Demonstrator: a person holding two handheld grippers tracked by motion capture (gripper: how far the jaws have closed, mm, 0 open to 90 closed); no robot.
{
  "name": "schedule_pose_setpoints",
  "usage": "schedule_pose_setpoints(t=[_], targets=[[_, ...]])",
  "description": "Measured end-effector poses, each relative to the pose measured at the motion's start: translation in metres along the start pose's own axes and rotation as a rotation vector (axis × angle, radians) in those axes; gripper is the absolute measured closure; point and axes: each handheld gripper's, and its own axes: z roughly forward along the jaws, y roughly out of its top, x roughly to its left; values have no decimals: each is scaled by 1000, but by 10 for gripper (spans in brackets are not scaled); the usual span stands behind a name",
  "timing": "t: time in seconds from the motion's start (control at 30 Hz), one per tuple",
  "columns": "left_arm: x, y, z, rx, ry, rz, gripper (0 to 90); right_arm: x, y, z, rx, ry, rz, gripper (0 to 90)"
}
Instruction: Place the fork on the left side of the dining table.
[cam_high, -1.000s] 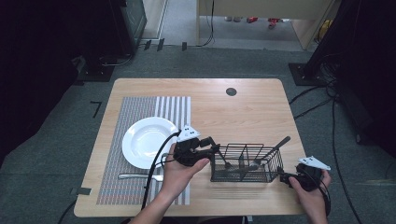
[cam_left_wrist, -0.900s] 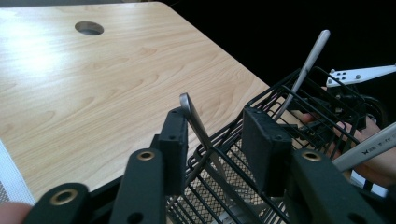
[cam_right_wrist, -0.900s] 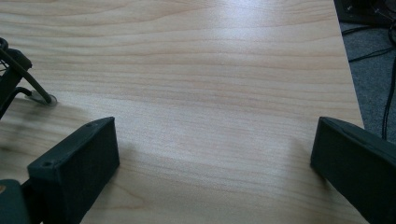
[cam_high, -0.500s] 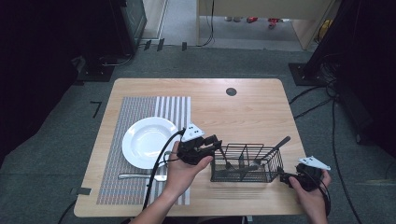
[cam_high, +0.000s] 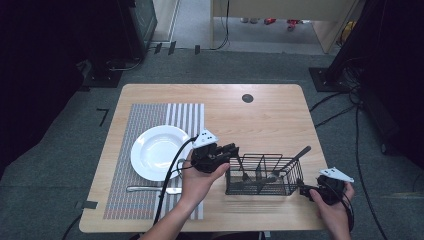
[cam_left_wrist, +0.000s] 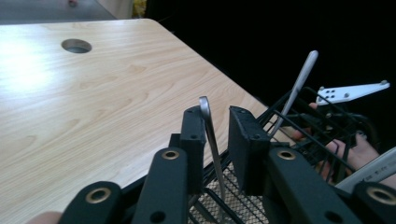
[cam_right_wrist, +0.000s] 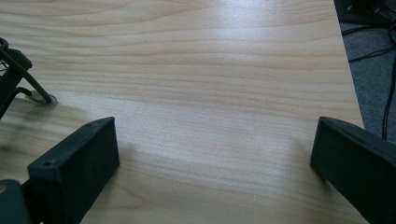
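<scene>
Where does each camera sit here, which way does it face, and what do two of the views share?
High view: above the person's side, looking forward and down on the light wooden table; both forearms enter below.
Left gripper view: rides the left gripper, facing a thin metal utensil handle between its closing jaws.
Right gripper view: rides the right gripper, open over bare tabletop.
Shared: the black wire cutlery basket appears in the high and left gripper views.

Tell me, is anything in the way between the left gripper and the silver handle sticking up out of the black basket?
Nothing visible is. The silver handle already stands between the left gripper's jaws, which have just been closing. One pad looks against it; a gap shows on the other side. It rises from the basket.
</scene>
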Motion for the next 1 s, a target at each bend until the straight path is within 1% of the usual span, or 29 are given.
schedule_pose_setpoints(t=[0.07, 0.13, 0.2, 0.27, 0.37, 0.5, 0.6, 0.7, 0.77, 0.83, 0.93, 1.0], targets=[[2, 0, 1, 1, -11, -15, 785, 0, 0, 0, 0, 0, 0, 8], [4, 0, 1, 2, -12, -22, 812, 0, 0, 0, 0, 0, 0, 9], [3, 0, 1, -1, -10, -24, 823, 0, 0, 0, 0, 0, 0, 8], [3, 0, 1, -2, -12, -15, 852, 0, 0, 0, 0, 0, 0, 8], [2, 0, 0, -7, -36, -19, 867, 0, 0, 0, 0, 0, 1, 8], [3, -1, -3, -15, -70, -35, 883, 0, 0, 0, 0, 0, 0, 8], [2, -1, -6, -23, -73, -24, 887, 0, 0, 0, -1, 1, -1, 8], [1, -1, -9, -33, -91, -14, 888, 0, 0, 0, -1, 1, -1, 8], [1, 0, -12, -38, -100, -14, 889, 0, 0, 0, 0, 0, 0, 8], [0, 2, -16, -53, -98, -8, 889, 0, 0, 0, 0, 0, 0, 8], [-1, 5, -24, -84, -108, -9, 889, 0, 0, 0, -1, 0, 0, 8], [-1, 9, -29, -105, -119, 6, 889, 0, 0, 0, -2, 0, -1, 8]])
